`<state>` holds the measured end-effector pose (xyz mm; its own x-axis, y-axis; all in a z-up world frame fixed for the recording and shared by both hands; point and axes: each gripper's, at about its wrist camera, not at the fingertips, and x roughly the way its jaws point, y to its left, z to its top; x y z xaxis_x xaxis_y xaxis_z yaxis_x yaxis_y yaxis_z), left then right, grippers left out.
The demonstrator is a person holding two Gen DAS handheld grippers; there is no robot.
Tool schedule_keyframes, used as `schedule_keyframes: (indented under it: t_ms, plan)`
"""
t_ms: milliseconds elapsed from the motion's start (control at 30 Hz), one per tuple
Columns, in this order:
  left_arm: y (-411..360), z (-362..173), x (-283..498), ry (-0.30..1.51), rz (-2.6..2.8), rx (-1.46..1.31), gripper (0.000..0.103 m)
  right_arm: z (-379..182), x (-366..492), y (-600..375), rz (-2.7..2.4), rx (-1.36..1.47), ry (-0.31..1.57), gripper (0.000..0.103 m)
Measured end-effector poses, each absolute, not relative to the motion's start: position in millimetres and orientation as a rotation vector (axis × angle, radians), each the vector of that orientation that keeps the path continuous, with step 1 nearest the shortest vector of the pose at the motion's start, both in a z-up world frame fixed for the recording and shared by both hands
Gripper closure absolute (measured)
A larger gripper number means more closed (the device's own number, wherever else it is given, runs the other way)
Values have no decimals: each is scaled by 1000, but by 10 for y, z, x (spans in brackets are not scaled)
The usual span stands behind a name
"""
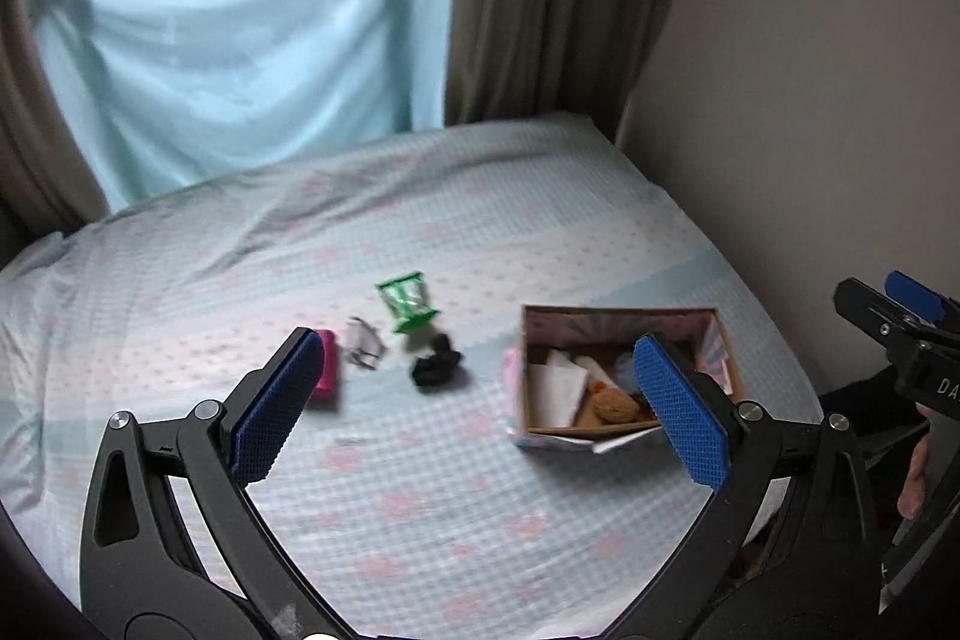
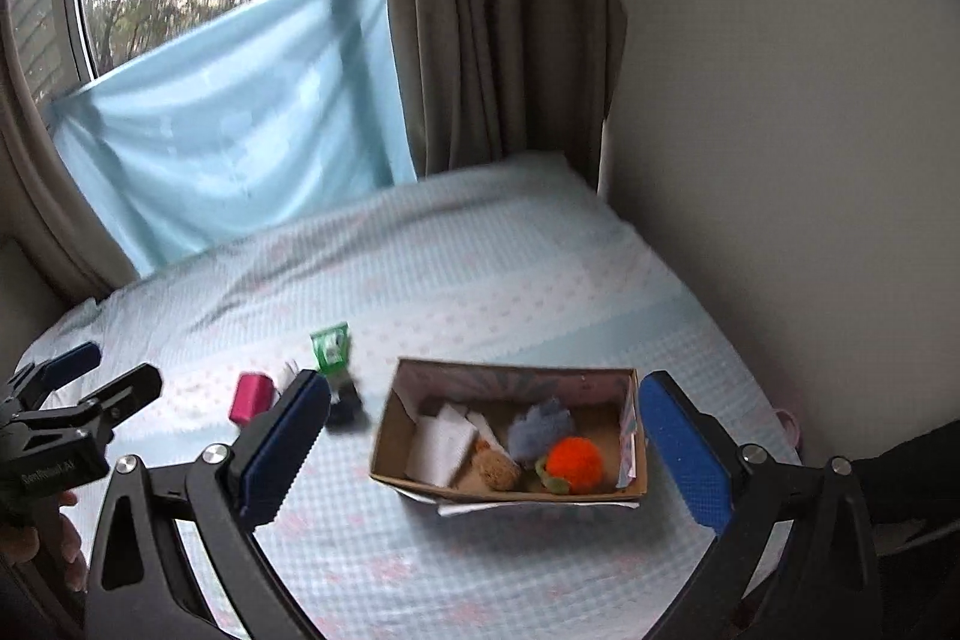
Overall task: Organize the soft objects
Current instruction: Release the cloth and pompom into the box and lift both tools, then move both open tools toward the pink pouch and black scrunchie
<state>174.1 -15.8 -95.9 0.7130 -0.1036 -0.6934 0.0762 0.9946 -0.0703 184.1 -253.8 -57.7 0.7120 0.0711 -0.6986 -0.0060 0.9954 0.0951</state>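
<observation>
An open cardboard box (image 2: 396, 424) (image 1: 528, 370) sits on the bed and holds an orange plush (image 2: 573, 463), a brown plush (image 2: 498, 469), a grey-blue plush (image 2: 537, 427) and white paper. Left of it lie a black soft lump (image 1: 435, 367), a green packet (image 1: 407, 301), a clear wrapper (image 1: 364, 343) and a magenta block (image 2: 252, 397). My left gripper (image 1: 480, 403) hovers open above the sheet, nothing between its fingers. My right gripper (image 2: 486, 445) is open too, its fingers framing the box from above.
The bed (image 1: 420, 490) has a pale checked sheet with pink marks. A wall (image 2: 780, 160) runs along its right side, with brown curtains (image 2: 498, 10) and a light-blue cloth (image 1: 240, 58) over the window at the far end. A hand (image 2: 36, 544) grips the left tool.
</observation>
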Motion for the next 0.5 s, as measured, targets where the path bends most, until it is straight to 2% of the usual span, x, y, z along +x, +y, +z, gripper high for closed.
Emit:
schedule_keyframes:
  t_ms: [267,500]
  plan:
    - [597,-902,1533,746,-70,-49,1,-458,1614,-2036,24,138,735,1]
    - [1198,-1071,1582,765,-83,-65,1,-460,1555,-1471,-7,140,715,1]
